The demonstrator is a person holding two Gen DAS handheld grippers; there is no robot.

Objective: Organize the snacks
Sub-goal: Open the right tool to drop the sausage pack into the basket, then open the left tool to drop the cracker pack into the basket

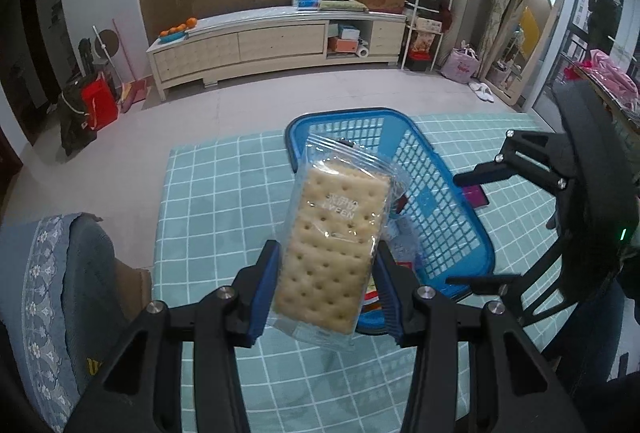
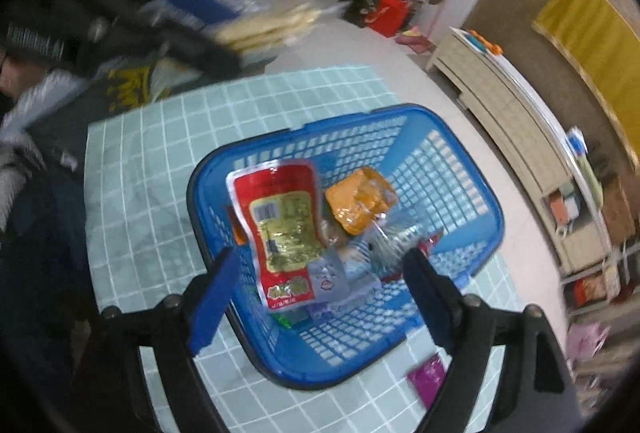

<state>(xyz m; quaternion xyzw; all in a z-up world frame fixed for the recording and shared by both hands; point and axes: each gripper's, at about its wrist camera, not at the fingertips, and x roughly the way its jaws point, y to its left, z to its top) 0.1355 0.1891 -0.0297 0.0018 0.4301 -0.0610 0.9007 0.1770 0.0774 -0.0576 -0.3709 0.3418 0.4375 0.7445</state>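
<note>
Left tool (image 1: 326, 287) grips a clear-wrapped cracker pack (image 1: 330, 249) by its two long edges, blue pads pressed against the wrapper, so the pack's long axis runs straight out along the fingers and its free end points toward the blue basket (image 1: 452, 233). That basket sits on the teal-checked desk (image 1: 224, 201) ahead and slightly right of the pack, its near rim just beyond the pack's lower half in the left wrist view, so the drop looks like a short reach forward and to the right.

Over the basket hangs the right tool (image 2: 316, 289), jaws spread wide with nothing between them; directly below lies a red and gold pouch (image 2: 284, 229), with an orange packet (image 2: 358, 201) and other wrappers beside it. One small magenta packet (image 2: 428, 379) lies on the desk outside the basket, just past its near corner on the right tool's side, so that empty tool is the closer one for it.
</note>
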